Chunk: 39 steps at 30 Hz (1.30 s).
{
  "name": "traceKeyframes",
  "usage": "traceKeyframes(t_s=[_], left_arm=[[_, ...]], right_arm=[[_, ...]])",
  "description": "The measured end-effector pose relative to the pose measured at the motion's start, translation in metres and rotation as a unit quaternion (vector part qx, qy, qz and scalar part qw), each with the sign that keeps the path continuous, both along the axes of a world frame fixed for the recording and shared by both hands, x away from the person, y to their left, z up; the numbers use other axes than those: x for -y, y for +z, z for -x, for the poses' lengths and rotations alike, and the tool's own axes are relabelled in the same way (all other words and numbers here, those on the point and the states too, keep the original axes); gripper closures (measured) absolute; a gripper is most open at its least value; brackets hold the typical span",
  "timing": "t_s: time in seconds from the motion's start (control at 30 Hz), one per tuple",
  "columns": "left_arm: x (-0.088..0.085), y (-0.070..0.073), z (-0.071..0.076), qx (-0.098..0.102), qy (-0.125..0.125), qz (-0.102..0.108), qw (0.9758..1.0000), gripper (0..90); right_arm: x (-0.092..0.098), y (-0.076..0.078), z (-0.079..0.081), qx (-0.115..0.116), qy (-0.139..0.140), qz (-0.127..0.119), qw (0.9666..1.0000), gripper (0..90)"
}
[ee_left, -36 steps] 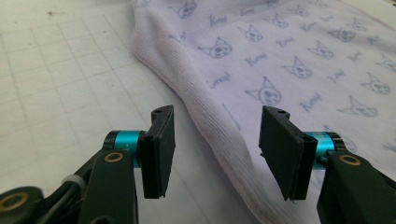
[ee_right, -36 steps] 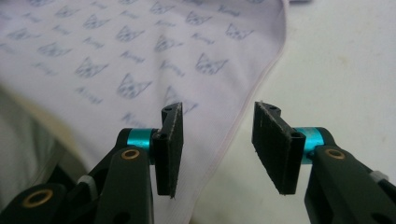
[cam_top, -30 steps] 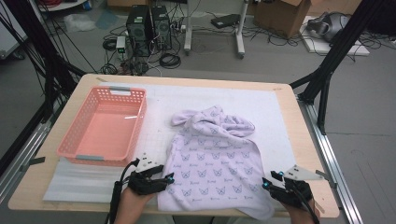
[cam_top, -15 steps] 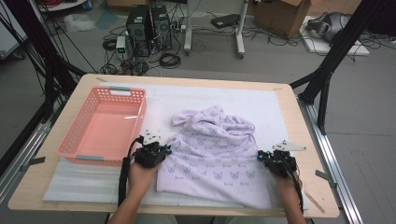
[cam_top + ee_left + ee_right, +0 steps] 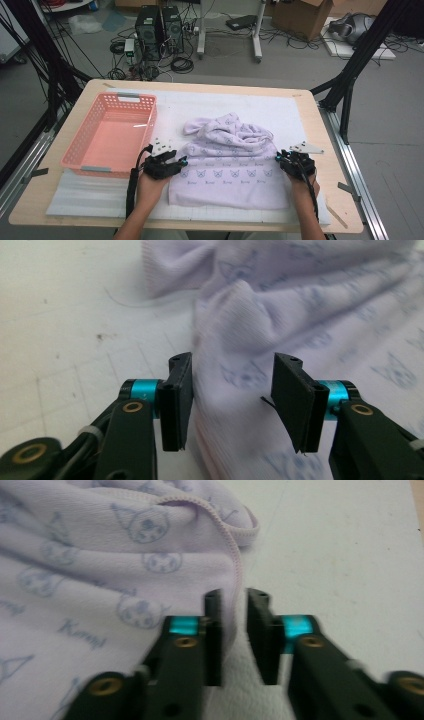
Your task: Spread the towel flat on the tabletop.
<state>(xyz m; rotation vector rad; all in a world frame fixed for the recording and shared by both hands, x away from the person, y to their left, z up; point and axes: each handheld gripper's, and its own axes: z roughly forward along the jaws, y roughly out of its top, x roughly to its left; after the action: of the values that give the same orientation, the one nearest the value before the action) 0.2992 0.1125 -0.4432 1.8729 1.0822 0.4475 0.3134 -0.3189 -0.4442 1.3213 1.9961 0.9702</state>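
Since the earlier high view both hands have travelled up-frame from the near hem, and the towel (image 5: 231,167) now lies folded, its near half doubled over toward the bunched far edge. It sits at centre frame on the white mat (image 5: 300,112), right of the pink basket (image 5: 112,132). Left gripper (image 5: 181,161) rests at the towel's left edge; its jaws have just been opening and stand apart, cloth loose between them but unpinched (image 5: 235,385). Right gripper (image 5: 278,156) is at the right edge; its jaws have likewise just opened to a narrow gap over the stitched hem (image 5: 235,575), pads not pressing. Judgement: first fold done and released; the far bunch is unsmoothed, further folds remain, and the basket is empty.
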Motion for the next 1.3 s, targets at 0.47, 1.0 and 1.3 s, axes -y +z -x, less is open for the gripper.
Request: traceKeyframes(t_s=[0.47, 1.0, 1.3], left_arm=[[-0.015, -0.007, 0.025, -0.036, -0.008, -0.029, 0.9989, 77.3], [-0.019, -0.006, 0.024, -0.025, 0.020, -0.010, 0.9994, 58.5], [-0.031, -0.002, 0.063, -0.029, -0.022, 0.028, 0.9989, 52.1]], right_arm=[[0.007, -0.004, 0.038, -0.063, 0.068, -0.021, 0.9955, 57.4], [0.008, -0.002, 0.035, -0.021, 0.018, -0.029, 0.9992, 61.2], [0.017, 0.002, 0.076, -0.039, 0.068, -0.044, 0.9959, 57.6]])
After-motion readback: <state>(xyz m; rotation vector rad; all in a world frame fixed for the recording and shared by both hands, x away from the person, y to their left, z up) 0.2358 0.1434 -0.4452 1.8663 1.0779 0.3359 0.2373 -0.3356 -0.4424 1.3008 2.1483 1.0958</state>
